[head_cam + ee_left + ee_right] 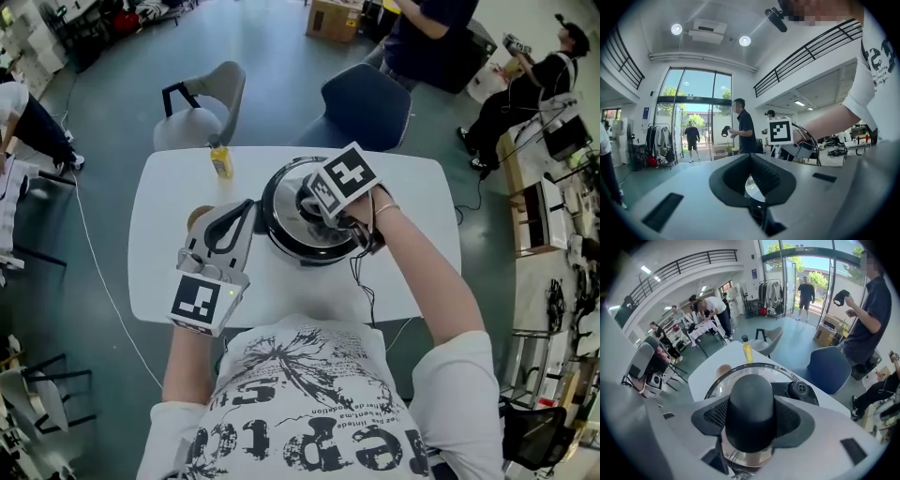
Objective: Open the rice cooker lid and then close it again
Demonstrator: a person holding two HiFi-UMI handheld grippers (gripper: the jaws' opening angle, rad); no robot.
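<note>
- The rice cooker stands at the middle of the white worktop. A small yellow bottle is at about 11 o'clock from it.
- The lid looks seated flat on the pot. We cannot tell whether its rim has lifted at all.
- Our right claw comes down steeply and pinches the black knob at the lid's centre, with a pad pressed to each side.
- Our left claw points level at about 9 o'clock from the cooker. Its jaws are a narrow gap apart and hold nothing; a shiny sliver shows through the gap.
- We judge the lid to be glass in a metal rim: stiff, fairly heavy for its size, and breakable if dropped or knocked on the pot's edge.
- The knob is the only sensible place to hold it. Its smooth domed top narrows upward, so we would grip low, near the metal collar, where the ribbed pads are less likely to slide off.
- The lid is round, so it has no long axis. It faces straight up, and the knob's axis stands upright out of it.
- A steam vent sits at about 2 o'clock from the knob in the right gripper view, which helps us mark how the lid is turned when we set it back.
</note>
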